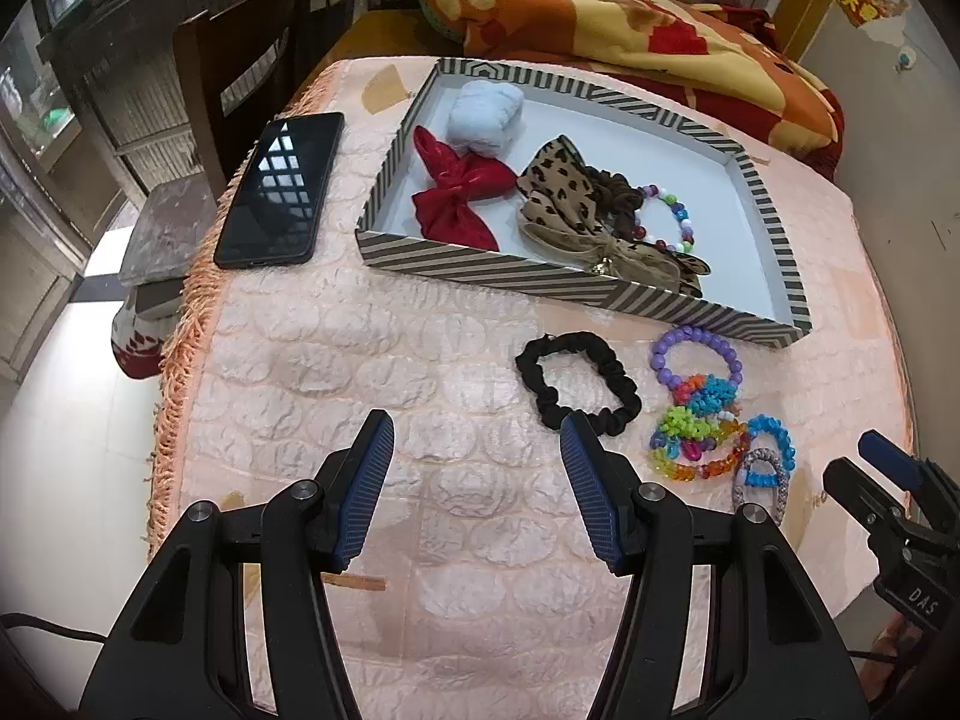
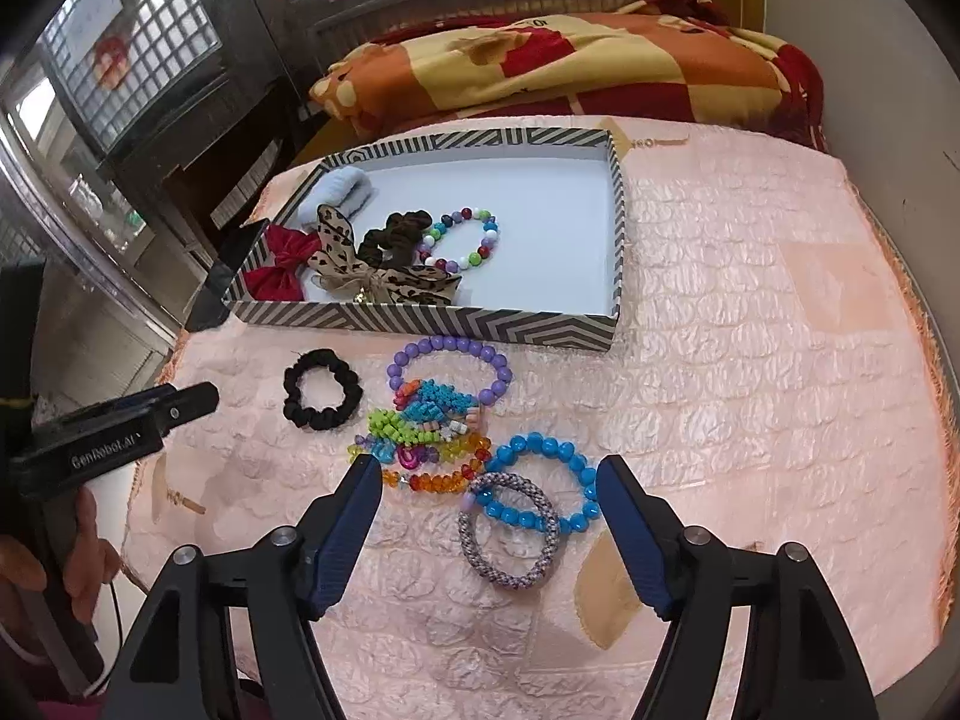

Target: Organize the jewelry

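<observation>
My left gripper [image 1: 477, 426] hangs open over bare cloth, its right fingertip at the near edge of a black scrunchie [image 1: 624, 384]. My right gripper [image 2: 489, 468] is open too, and a blue bead bracelet [image 2: 540, 447] and a woven bangle [image 2: 510, 576] lie on the cloth between its fingers, untouched. Beyond them sit a heap of bright bead bracelets [image 2: 420, 426] and a purple bead bracelet [image 2: 450, 345]. The striped box [image 2: 420, 315] holds a red bow [image 1: 462, 192], a leopard bow [image 1: 558, 192], a brown scrunchie [image 1: 618, 192], a pale blue scrunchie [image 1: 486, 114] and a multicolour bracelet [image 1: 684, 222].
A black phone [image 1: 279, 189] lies left of the box near the fringed table edge [image 1: 174, 372]. A folded orange and yellow blanket [image 1: 600, 18] lies behind the table. A hand [image 2: 78, 540] holds the left gripper's handle at the table's left side.
</observation>
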The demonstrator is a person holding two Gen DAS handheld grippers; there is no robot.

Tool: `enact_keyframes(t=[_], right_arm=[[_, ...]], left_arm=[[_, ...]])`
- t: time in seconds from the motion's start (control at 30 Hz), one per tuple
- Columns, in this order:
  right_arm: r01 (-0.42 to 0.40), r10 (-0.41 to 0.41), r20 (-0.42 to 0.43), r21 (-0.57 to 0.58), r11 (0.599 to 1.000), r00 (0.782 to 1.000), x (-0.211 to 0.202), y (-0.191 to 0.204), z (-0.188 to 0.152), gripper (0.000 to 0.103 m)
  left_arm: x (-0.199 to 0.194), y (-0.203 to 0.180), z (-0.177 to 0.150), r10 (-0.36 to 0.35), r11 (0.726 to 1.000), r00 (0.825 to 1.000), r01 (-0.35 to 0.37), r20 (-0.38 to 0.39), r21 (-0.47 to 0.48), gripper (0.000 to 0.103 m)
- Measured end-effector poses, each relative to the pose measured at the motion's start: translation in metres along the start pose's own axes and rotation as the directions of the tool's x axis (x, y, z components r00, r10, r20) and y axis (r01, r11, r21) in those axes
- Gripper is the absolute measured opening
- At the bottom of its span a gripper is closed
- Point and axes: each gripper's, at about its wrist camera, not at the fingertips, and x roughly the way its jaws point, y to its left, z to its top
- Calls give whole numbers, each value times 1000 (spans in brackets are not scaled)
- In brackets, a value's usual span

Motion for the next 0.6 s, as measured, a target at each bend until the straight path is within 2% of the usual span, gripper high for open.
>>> enact_keyframes(t=[0.23,0.6], right_arm=[[12,-12,14,-17,1000,1000,2,7,2,72],[19,-19,5,22,1000,1000,9,3,7,71]], left_arm=[[3,-1,1,3,1000,1000,-3,-8,14,58],[11,4,3,-2,1000,1000,3,-30,9,58]])
